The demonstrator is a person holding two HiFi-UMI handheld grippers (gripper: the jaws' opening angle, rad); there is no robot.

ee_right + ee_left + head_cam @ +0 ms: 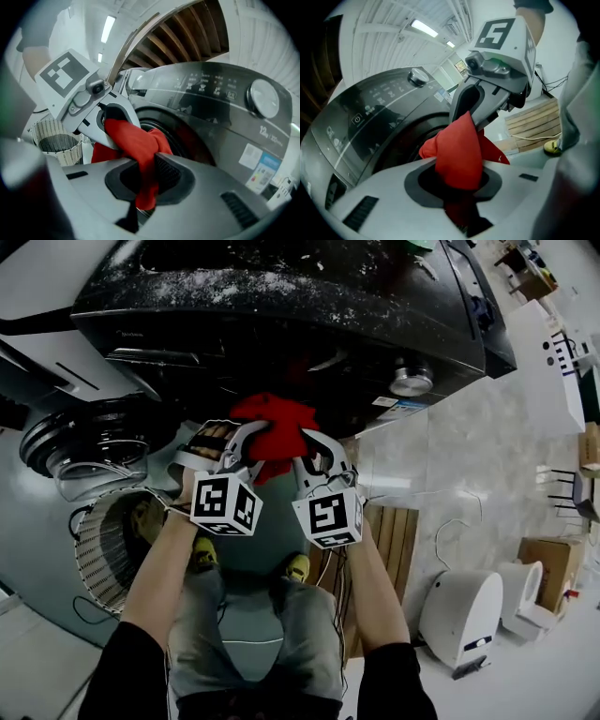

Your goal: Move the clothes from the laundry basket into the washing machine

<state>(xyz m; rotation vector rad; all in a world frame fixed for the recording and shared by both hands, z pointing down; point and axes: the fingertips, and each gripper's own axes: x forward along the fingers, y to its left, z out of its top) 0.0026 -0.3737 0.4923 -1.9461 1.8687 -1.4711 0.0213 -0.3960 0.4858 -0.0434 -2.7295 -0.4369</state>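
left tongs [242, 448] | right tongs [314, 454] | red garment [274, 423] pinched in both, bunched between

Open test hall — washing machine [281, 324], ceiling strip lights [424, 28], cardboard box [551, 563]

The cloth [273, 427] is caught between the left gripper [251, 439] and the right gripper [307, 444], side by side before the washer [309, 306], with the basket [105, 542] at left and a pallet [394, 532] at right.

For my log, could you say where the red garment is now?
Centre of head view: red garment clamped by left gripper and right gripper, before the washing machine.
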